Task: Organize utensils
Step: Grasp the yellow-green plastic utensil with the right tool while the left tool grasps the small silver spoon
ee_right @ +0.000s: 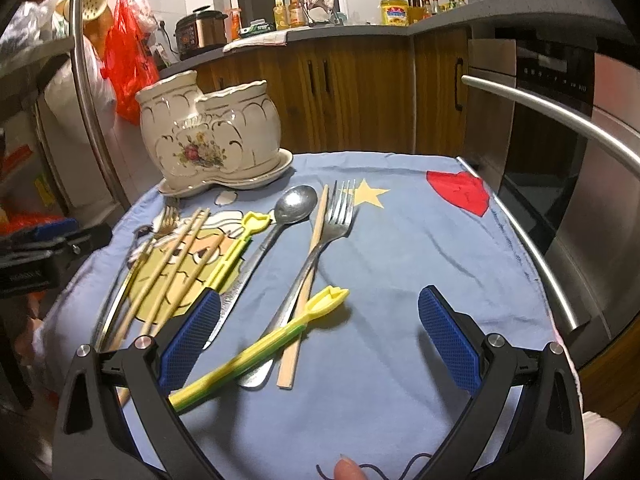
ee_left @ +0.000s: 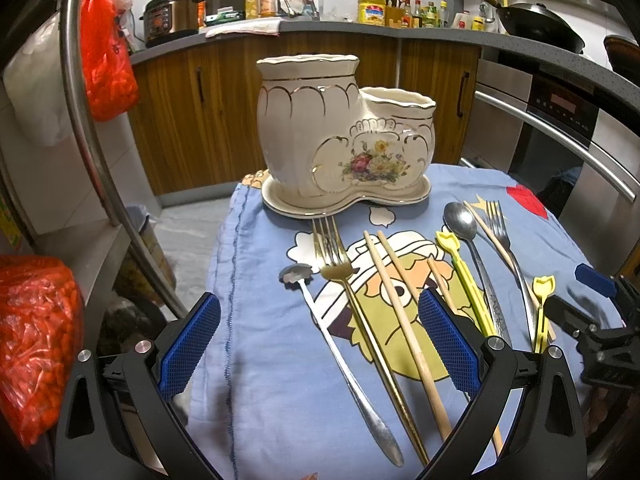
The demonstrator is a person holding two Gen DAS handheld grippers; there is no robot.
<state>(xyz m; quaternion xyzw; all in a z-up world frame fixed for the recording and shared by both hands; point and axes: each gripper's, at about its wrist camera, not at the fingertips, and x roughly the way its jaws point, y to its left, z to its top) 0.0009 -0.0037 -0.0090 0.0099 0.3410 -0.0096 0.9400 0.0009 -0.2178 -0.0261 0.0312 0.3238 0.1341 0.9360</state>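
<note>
A cream ceramic two-pot utensil holder (ee_left: 340,136) with a flower print stands empty at the table's far edge; it also shows in the right wrist view (ee_right: 212,136). Utensils lie loose on the blue cloth (ee_left: 280,400): a gold fork (ee_left: 340,268), a small steel spoon (ee_left: 344,364), wooden chopsticks (ee_left: 404,312), yellow plastic sticks (ee_left: 464,272), a large steel spoon (ee_right: 294,204), a steel fork (ee_right: 336,216). My left gripper (ee_left: 320,340) is open above the gold fork and chopsticks. My right gripper (ee_right: 320,336) is open above a yellow stick (ee_right: 280,340).
The right gripper's body (ee_left: 592,332) shows at the right edge of the left wrist view. A curved steel rail (ee_right: 540,256) borders the table's right side. Wooden cabinets (ee_left: 208,112) and a cluttered counter (ee_left: 360,28) stand behind. Red bags (ee_left: 36,344) hang at the left.
</note>
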